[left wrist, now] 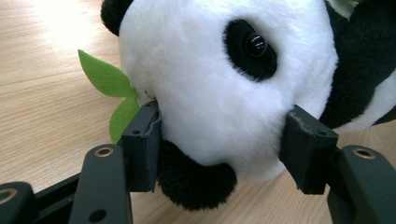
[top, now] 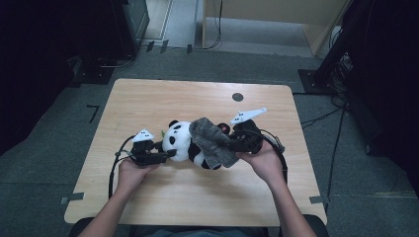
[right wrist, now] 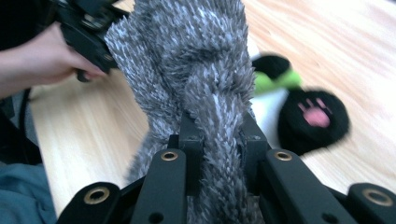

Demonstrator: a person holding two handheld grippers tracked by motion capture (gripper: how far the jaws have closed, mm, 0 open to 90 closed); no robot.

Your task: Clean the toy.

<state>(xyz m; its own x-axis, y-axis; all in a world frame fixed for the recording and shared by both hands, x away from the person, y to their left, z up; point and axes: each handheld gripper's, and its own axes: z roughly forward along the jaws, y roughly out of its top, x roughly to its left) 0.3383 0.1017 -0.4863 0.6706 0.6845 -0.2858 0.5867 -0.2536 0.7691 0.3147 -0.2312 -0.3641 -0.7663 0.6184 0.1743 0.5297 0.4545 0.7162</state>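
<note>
Two claws engaged: left claw [left wrist: 219, 140] clamps panda [top: 180, 140] head, right claw [right wrist: 219, 140] pinches grey cloth [top: 212, 140]. Cloth draped across panda's middle, crosswise to its left-right long axis on worktop [top: 197, 197]; right claw nearer.

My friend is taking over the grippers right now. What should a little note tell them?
Left gripper: fingers clamped on the toy panda's head, holding it down on the table.
Right gripper: shut on a bunched part of the grey fuzzy cloth.
Where things are: the panda lies on its side mid-table; the cloth is draped over its body.
Done: both things gripped, cloth resting on the panda.
Left: probably to finish laying or rubbing the cloth over the panda, then let go of both.
</note>
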